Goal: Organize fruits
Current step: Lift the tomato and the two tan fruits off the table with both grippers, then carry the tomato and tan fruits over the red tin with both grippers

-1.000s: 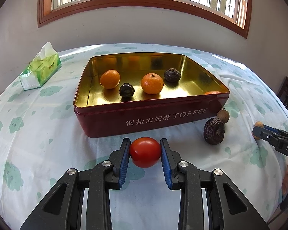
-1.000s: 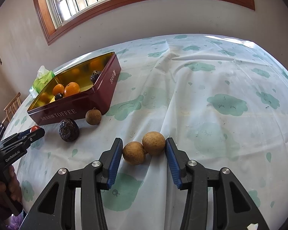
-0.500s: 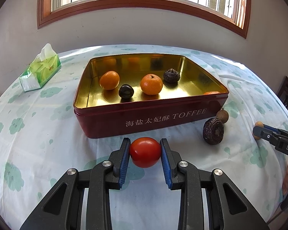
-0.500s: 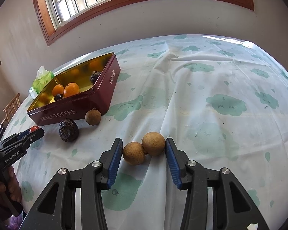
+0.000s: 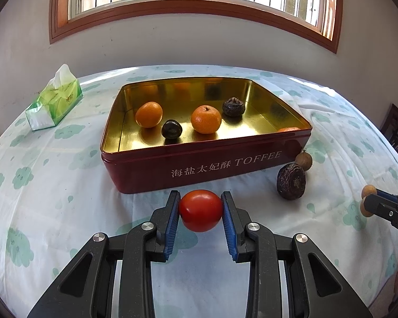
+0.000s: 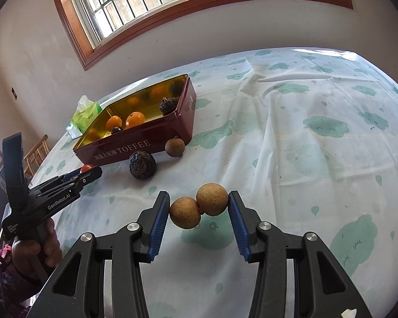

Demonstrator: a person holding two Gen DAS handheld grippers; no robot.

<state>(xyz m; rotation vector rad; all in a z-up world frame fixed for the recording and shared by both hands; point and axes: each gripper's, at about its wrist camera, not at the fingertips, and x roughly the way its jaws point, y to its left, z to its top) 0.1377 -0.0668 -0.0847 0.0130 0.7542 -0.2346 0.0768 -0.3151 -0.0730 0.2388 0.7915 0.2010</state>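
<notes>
Right gripper has lifted, left unmoved | left wrist: left gripper pinches tomato just before toffee tin | right wrist: two brown fruits pinched side by side above tablecloth; risk: pair pivots apart, one drops.
</notes>
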